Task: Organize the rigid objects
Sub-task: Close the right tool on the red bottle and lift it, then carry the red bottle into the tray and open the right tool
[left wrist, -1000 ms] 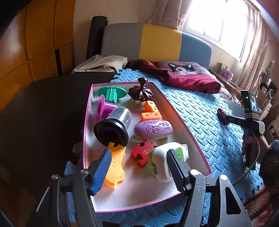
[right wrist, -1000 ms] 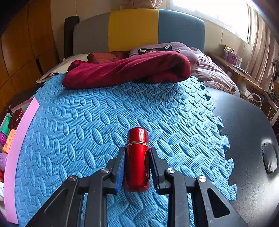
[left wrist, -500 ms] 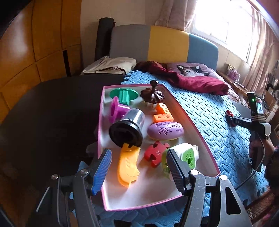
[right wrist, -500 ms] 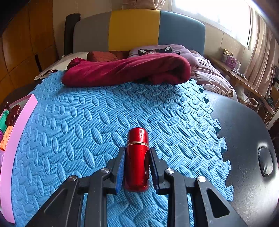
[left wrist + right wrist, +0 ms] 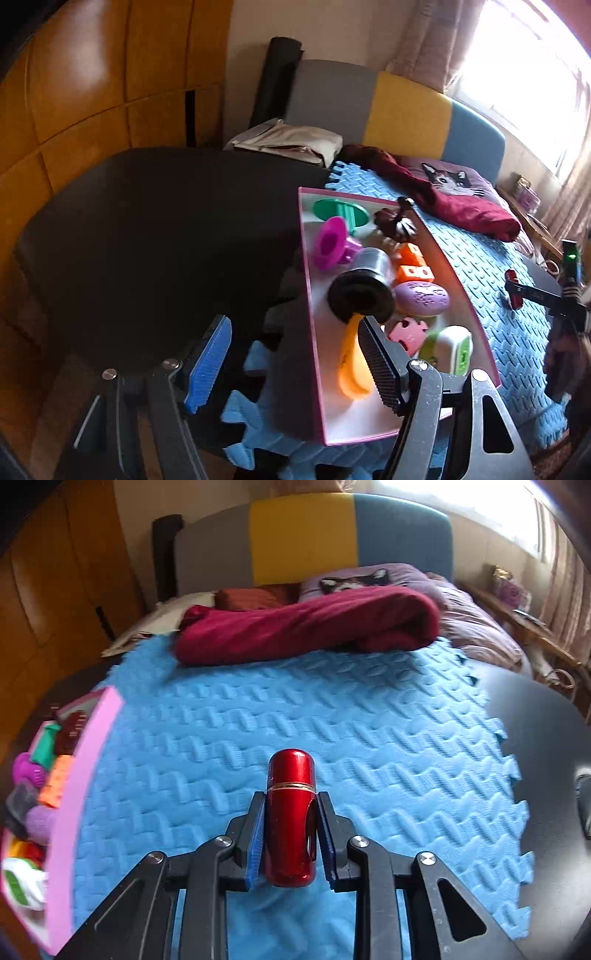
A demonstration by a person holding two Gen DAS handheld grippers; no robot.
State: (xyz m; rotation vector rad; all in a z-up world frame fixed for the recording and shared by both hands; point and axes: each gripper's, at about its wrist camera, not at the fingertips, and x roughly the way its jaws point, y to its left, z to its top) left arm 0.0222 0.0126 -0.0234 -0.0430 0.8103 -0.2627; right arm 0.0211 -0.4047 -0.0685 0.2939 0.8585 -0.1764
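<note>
My right gripper [image 5: 291, 843] is shut on a glossy red capsule-shaped cylinder [image 5: 291, 812] and holds it above the blue foam mat [image 5: 295, 723]. It also shows far right in the left wrist view [image 5: 514, 293]. My left gripper [image 5: 291, 362] is open and empty, over the near left corner of the pink-rimmed tray [image 5: 314, 332]. The tray holds several toys: a black-capped metal cylinder [image 5: 364, 291], a purple oval [image 5: 422, 298], an orange piece [image 5: 352, 365], a white-green box [image 5: 452, 349]. The tray's pink rim [image 5: 74, 797] lies left of the right gripper.
A dark red blanket [image 5: 306, 627] and a cat pillow [image 5: 354, 581] lie at the mat's far edge. The mat sits on a black table [image 5: 147, 236] whose bare surface also shows on the right [image 5: 554, 775]. Wooden panels [image 5: 92, 92] stand at left.
My left gripper has swung left and pulled back, so the tray now sits right of centre. My right gripper has shifted towards the tray with the red cylinder still held.
</note>
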